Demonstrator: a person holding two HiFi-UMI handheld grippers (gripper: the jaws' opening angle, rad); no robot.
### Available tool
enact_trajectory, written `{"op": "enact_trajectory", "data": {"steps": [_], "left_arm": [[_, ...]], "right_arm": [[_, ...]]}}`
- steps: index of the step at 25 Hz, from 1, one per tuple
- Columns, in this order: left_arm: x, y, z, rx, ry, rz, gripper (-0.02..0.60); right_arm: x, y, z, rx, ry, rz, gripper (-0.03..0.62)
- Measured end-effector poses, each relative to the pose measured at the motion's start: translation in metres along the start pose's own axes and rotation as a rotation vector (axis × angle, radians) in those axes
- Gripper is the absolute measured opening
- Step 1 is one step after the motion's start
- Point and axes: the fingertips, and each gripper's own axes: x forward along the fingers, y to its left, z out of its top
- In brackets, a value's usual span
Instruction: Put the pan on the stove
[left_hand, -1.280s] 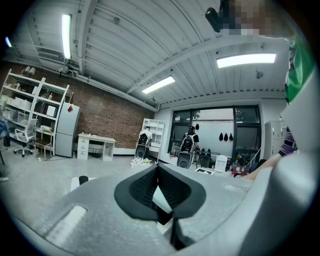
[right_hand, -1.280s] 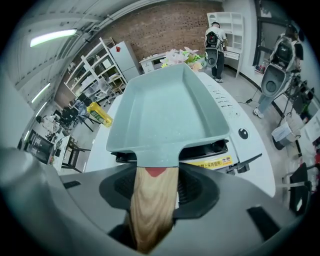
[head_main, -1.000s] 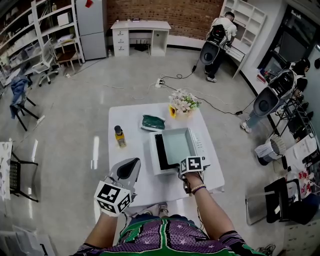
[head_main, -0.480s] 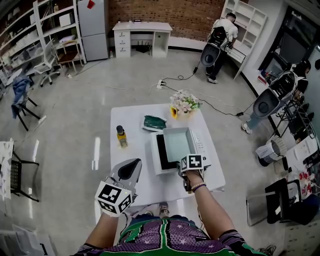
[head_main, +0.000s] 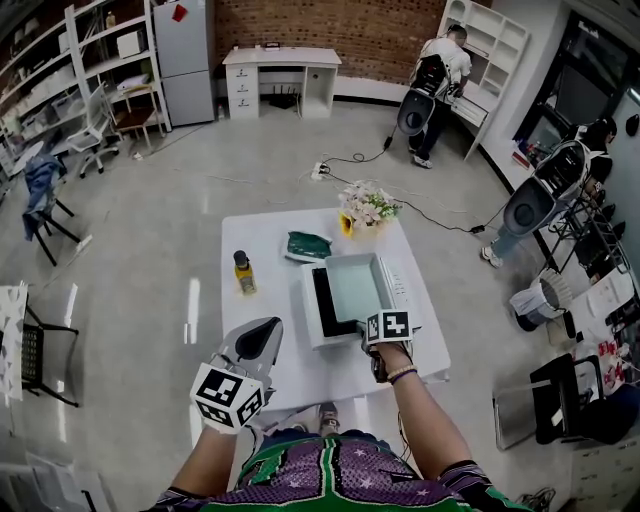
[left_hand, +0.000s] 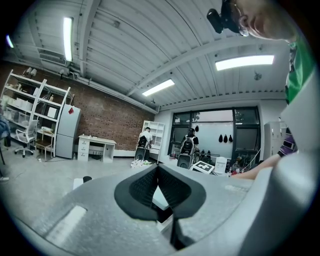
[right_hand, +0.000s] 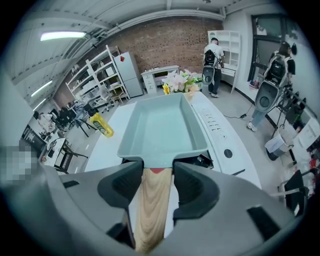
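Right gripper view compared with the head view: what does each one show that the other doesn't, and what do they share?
Only the right gripper view: the pan's wooden handle lying between the right gripper's jaws, which have just been opening and stand apart. Only the head view: the left gripper, the green cloth and the person's arms. Both: the pan on the stove, the flowers, the yellow bottle and the white table.
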Motion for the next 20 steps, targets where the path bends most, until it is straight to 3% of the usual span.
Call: {"op": "enact_trajectory", "data": {"steps": [11,20], "left_arm": [[-0.018,-0.011,0.005,0.017,-0.006,-0.025,0.017],[-0.031,-0.015,0.003,0.013,-0.003,-0.040,0.017]], "right_arm": [[-0.045,0.002,0.009,0.032,-0.147,0.023,0.199],[-0.096,0.008,0.006,-0.031,-0.310,0.008,0.198]]}}
